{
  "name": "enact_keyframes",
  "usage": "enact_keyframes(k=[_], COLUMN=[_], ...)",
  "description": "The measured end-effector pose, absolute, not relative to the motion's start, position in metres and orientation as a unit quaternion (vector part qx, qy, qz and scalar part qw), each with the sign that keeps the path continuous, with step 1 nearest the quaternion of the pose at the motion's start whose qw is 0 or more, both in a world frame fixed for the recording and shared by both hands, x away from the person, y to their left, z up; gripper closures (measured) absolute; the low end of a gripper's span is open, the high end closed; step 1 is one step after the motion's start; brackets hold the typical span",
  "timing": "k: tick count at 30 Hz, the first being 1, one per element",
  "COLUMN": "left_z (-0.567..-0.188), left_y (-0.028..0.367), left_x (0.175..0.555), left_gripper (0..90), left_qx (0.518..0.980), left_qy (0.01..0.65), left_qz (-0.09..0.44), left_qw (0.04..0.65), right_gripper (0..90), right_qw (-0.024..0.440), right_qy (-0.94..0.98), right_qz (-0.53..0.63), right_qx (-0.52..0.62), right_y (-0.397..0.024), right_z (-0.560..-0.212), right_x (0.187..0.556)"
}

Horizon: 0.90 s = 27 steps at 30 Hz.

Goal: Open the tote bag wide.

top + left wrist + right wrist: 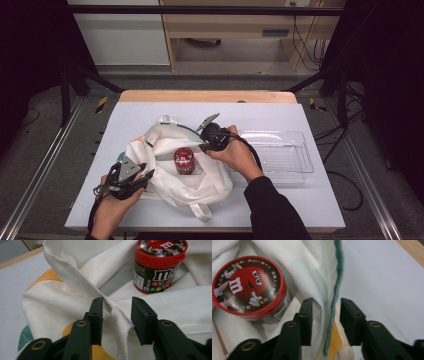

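A white cloth bag (170, 172) lies crumpled on the table's white mat. A red-lidded M&M's can (184, 160) stands upright in its open mouth. My left gripper (145, 176) is at the bag's near left side. In the left gripper view its jaws (116, 306) stand apart around a white woven strap (121, 322) and do not pinch it; the can (157, 267) stands beyond. My right gripper (204, 146) is at the bag's far right rim. In the right gripper view its jaws (326, 306) straddle the green-stitched hem (338, 272) with a gap, and the can (248, 285) is at their left.
A clear plastic tray (280, 150) lies on the mat just right of the right hand. The mat (150, 112) is bare behind the bag, with a wooden table edge (207, 96) at the back. Black frame rails run along both sides.
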State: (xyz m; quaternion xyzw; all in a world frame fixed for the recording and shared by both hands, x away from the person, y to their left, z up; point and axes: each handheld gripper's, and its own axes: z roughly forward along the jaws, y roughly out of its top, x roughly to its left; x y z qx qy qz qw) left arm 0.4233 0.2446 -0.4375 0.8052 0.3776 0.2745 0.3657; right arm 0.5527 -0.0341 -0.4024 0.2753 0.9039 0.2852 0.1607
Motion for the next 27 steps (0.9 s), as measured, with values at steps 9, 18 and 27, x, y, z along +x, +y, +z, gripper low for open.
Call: enact_keyframes(k=[9,18,27], left_z=[-0.440,-0.442,-0.446], left_y=[0.245,0.257,0.263], left_x=[0.421,0.410,0.413], left_gripper=[77.6,80.7,76.6], left_qx=[0.819,0.826,0.805], left_qy=[0.366,0.362,0.378], left_qz=[0.268,0.264,0.256], left_qw=[0.353,0.341,0.379], right_gripper=[84.2,84.8,61.0], right_qw=[0.169,0.184,0.183], right_qy=[0.905,0.890,0.878], right_qz=[0.262,0.256,0.270], right_qx=[0.290,0.329,0.350], right_y=[-0.031,-0.041,-0.043], right_z=[-0.408,-0.407,-0.399], right_x=[0.558,0.569,0.563])
